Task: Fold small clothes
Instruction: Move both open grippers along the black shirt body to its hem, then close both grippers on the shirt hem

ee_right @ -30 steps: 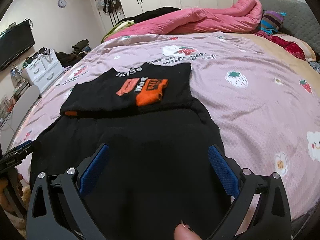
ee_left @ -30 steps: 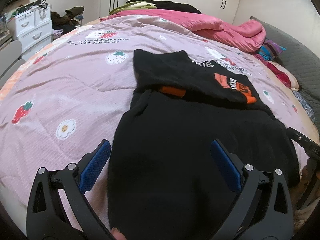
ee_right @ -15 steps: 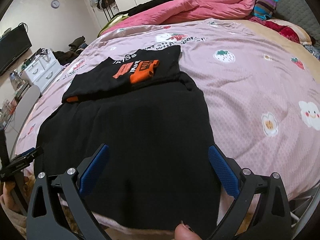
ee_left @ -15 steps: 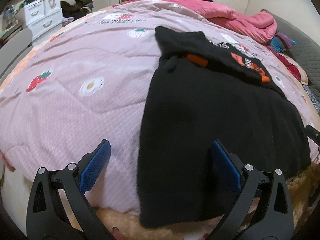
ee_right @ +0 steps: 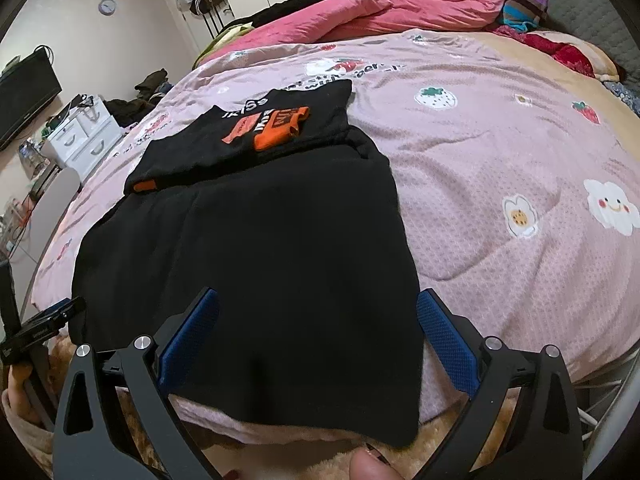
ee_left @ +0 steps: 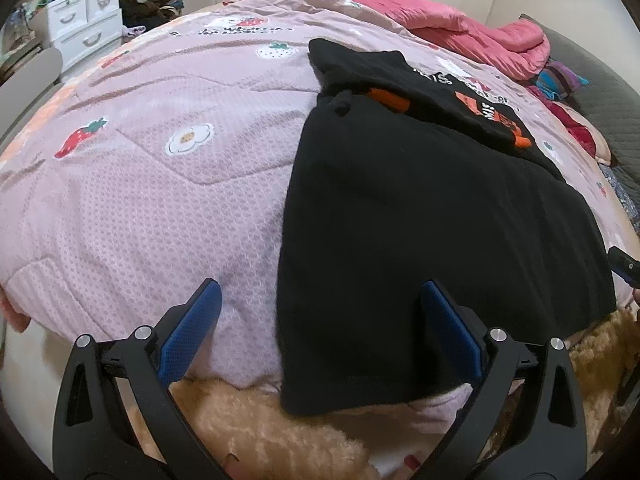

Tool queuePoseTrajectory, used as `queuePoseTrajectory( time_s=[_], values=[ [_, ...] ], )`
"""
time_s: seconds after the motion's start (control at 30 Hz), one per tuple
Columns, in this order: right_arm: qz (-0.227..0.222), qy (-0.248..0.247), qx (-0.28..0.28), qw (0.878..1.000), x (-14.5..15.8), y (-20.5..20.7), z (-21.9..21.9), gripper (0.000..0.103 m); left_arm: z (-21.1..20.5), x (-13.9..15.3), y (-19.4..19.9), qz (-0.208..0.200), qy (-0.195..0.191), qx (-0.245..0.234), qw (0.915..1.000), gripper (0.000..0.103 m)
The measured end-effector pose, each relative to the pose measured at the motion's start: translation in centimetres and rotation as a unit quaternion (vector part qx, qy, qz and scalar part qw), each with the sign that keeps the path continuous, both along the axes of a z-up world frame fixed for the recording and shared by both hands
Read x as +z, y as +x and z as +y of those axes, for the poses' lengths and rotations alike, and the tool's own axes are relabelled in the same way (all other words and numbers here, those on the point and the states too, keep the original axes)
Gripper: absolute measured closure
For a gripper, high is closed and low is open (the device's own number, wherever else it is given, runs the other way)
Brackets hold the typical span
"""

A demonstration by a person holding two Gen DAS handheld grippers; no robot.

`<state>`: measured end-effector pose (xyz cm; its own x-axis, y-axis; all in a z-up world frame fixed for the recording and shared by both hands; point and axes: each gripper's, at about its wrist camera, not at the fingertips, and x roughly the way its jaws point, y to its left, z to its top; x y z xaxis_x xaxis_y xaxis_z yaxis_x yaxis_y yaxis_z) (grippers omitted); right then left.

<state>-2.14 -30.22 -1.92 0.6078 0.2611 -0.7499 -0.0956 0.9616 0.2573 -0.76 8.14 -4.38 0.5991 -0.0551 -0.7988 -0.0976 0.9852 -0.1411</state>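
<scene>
Black garment (ee_left: 432, 220) lies flat on bed (ee_left: 140, 200), near hem over the edge. Left gripper (ee_left: 320, 328) and right gripper (ee_right: 318, 332) both wide, empty. Pinch near corners symmetrically, fold far.
</scene>
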Motion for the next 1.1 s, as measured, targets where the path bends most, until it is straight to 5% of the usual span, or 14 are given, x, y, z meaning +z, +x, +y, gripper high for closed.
queuePoseTrajectory(
  time_s=[0.7, 0.87, 1.1],
  values=[
    [0.022, -0.024, 0.008, 0.999, -0.5, -1.8, -0.3, 0.005, 0.2, -0.7, -1.8, 0.015, -0.072, -0.017, 0.9972, 0.01],
    [0.025, -0.034, 0.012, 0.999, -0.5, -2.4, -0.3, 0.005, 0.3, -0.6, -2.2, 0.017, -0.108, -0.028, 0.9936, 0.037],
    [0.04, -0.036, 0.021, 0.998, -0.8, -3.2, -0.8, 0.005, 0.2, -0.4, -2.5, 0.019, -0.113, -0.037, 0.9927, 0.054]
  ],
)
